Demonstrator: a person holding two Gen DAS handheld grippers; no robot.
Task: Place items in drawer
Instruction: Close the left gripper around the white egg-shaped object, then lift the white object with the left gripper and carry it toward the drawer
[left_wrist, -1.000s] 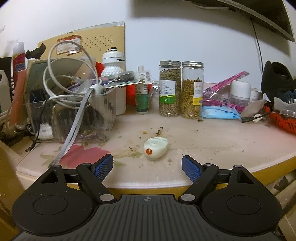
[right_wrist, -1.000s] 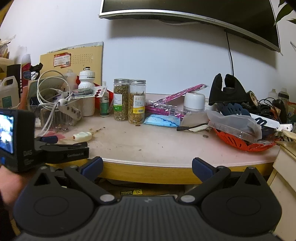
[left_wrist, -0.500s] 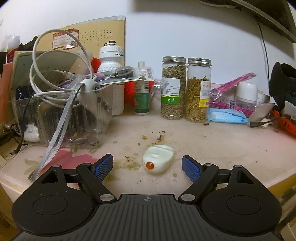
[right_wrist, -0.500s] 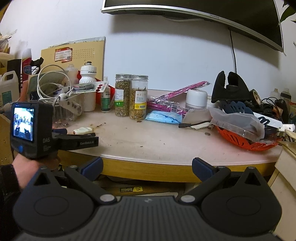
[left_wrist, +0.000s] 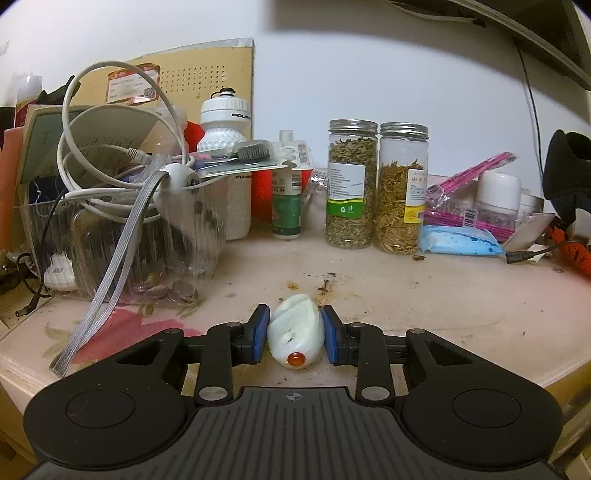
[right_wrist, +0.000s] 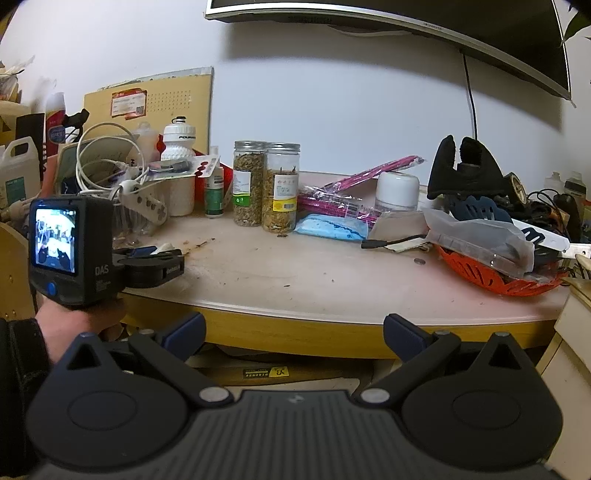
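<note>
A plain white wall (right_wrist: 332, 110) rises straight ahead of the jaws, beyond a worn pinkish tabletop (right_wrist: 314, 273) with a yellow wooden edge (right_wrist: 295, 332). A dark monitor (right_wrist: 406, 22) hangs up and right, casting shadow.

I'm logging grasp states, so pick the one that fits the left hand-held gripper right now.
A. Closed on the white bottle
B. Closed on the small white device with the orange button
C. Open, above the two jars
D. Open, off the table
B: in the left wrist view the left hand-held gripper has its blue pads pressed against both sides of the white device on the table.
</note>
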